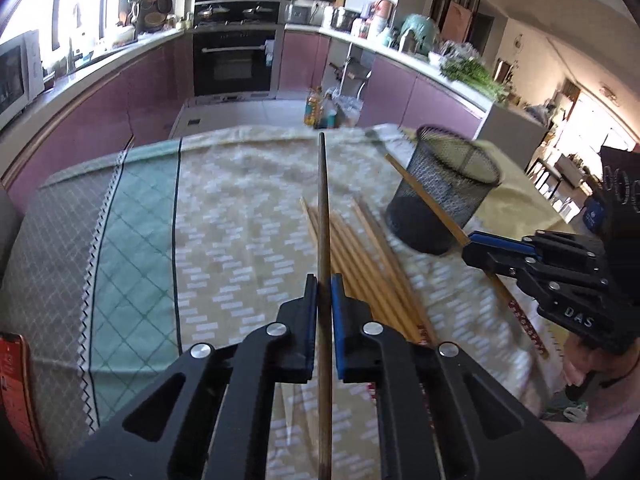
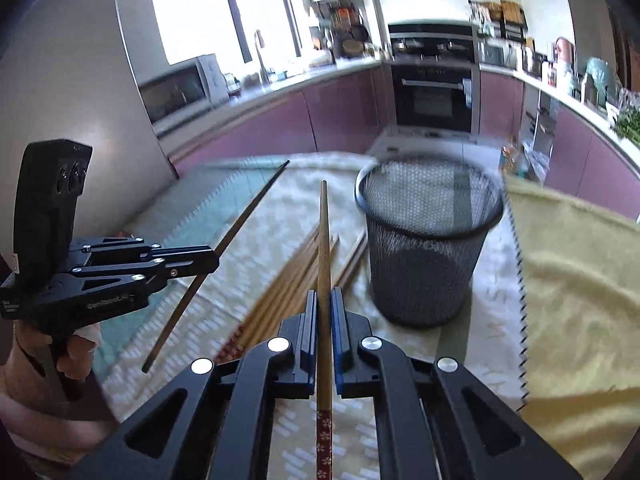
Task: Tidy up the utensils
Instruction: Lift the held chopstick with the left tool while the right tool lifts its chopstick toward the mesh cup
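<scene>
Left wrist view, starting at the left of the frame: patterned cloth [image 1: 132,216] covers the counter, green checks giving way to beige. At centre, the left gripper [image 1: 324,296] is clamped narrow on a dark chopstick [image 1: 323,208], which runs straight up the middle of the frame between the jaws. Just right of it, a pile of light chopsticks [image 1: 360,248] lies flat on the cloth. Further right stands the black mesh cup [image 1: 444,192], upright. At the right edge, the right gripper [image 1: 476,250] pinches a light chopstick [image 1: 424,196] that slants across in front of the cup.

Right wrist view now: at left, the left gripper [image 2: 214,258] carries its dark chopstick [image 2: 240,232] slanted above the cloth. Centre, the right gripper [image 2: 325,312] is closed tight on the light chopstick [image 2: 324,248], red flowered end at the bottom. The mesh cup [image 2: 428,240] sits just right of its tip.
</scene>
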